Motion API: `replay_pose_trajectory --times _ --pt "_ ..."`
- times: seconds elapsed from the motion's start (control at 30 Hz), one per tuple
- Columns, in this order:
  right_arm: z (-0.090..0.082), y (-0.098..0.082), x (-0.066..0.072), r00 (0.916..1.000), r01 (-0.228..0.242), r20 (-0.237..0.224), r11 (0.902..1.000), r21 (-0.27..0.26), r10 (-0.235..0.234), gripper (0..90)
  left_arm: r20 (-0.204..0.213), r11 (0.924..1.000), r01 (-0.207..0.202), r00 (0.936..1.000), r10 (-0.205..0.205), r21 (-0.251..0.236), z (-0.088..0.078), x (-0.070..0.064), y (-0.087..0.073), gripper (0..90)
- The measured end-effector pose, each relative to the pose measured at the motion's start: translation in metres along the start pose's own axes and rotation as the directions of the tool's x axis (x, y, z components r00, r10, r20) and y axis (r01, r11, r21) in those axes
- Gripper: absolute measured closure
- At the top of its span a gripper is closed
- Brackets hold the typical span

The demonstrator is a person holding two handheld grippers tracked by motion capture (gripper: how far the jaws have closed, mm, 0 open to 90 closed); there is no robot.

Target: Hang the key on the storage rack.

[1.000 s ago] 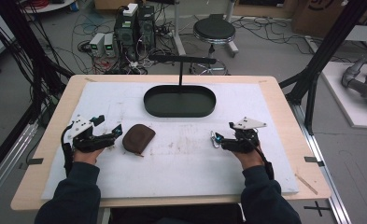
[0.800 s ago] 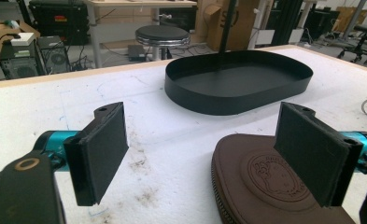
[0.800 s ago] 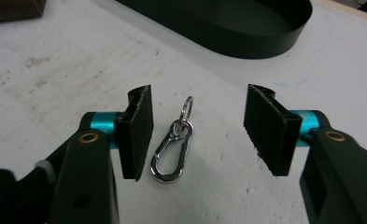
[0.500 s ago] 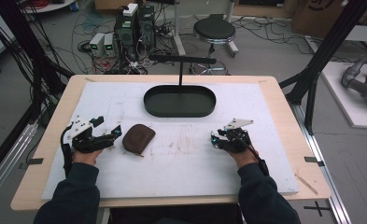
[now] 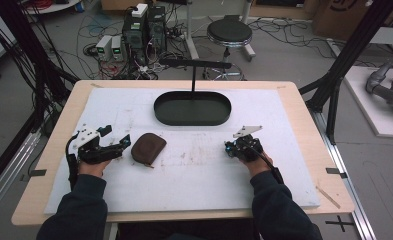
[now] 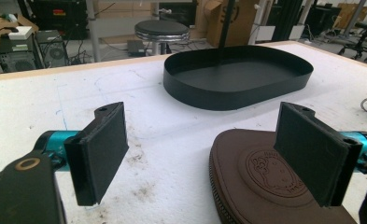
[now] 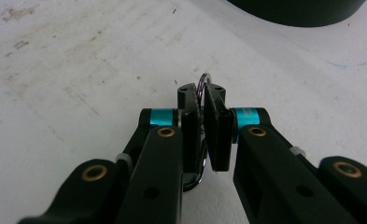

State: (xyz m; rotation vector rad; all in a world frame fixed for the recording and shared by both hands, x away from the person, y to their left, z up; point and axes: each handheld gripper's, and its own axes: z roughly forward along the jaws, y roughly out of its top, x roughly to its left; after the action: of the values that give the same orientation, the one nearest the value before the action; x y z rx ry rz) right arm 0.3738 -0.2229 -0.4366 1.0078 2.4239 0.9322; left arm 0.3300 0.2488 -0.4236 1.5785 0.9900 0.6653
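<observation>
Where the white mat [image 5: 194, 170] covers the wooden table [image 5: 304, 100], a strip of bare wood runs round it on every side, widest at the right of the high view, and most of the mat's middle and lower part lies free.

At the left of that view, the left gripper [image 5: 118, 145] rests low on the mat, well in from the mat's left edge, its jaws spread wide. In the left gripper view [image 6: 204, 154] the two black pads stand far apart, with bare, scuffed mat between them; the right-hand pad sits over the edge of a brown pouch [image 6: 265, 186], and whether it touches the leather cannot be told.

Just right of that gripper in the high view lies the brown pouch [image 5: 148, 148], flat on the mat, rounded, with a zip along its edge and a round embossed stamp on top.

Upper centre of the frame, a black oval tray [image 5: 192, 119] sits near the far edge of the mat, a thin black T-shaped stand [image 5: 194, 64] rising from it. Open mat lies between the tray and both grippers.

Right of centre, the right gripper [image 5: 228, 149] rests on the mat, well apart from the pouch and from the mat's right edge. In the right gripper view [image 7: 201, 123] its jaws are pressed nearly together on a thin metal ring [image 7: 202, 79], whose loop pokes out above the pads and curves again below them.
</observation>
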Motion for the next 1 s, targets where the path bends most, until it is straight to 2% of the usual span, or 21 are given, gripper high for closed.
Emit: replay_pose_trajectory --times 0.07,0.17,0.4,0.6,0.77,1.0 --pt "-0.001 0.000 -0.002 0.9999 -0.002 0.011 1.0000 0.002 0.002 89.0 -0.002 1.0000 0.000 1.0000 0.000 0.001 0.000 0.000 0.000 17.4" --pt "-0.001 -0.001 -0.005 0.9998 -0.017 -0.003 0.9998 0.007 0.017 89.3 -0.003 1.0000 0.000 1.0000 0.000 0.000 0.000 0.000 0.000 17.4" --pt "-0.003 0.003 -0.002 0.9999 0.012 0.002 0.9998 0.019 -0.012 90.0 -0.003 0.9999 0.010 0.9999 -0.010 -0.003 -0.001 0.002 -0.001 17.5" --pt "-0.010 0.006 -0.002 0.9995 0.030 0.008 0.9994 -0.018 -0.030 90.0 -0.004 0.9999 0.014 0.9999 -0.014 -0.002 -0.002 0.002 -0.001 17.5" --pt "-0.019 0.009 -0.006 0.9995 0.033 0.002 0.9976 -0.061 -0.033 90.0 -0.005 0.9999 0.017 0.9998 -0.017 -0.001 -0.002 0.002 -0.001 17.6" --pt "-0.025 0.013 -0.008 0.9991 0.041 -0.002 0.9958 -0.082 -0.041 90.0 -0.009 0.9998 0.018 0.9998 -0.018 -0.002 -0.003 0.004 -0.001 17.7"
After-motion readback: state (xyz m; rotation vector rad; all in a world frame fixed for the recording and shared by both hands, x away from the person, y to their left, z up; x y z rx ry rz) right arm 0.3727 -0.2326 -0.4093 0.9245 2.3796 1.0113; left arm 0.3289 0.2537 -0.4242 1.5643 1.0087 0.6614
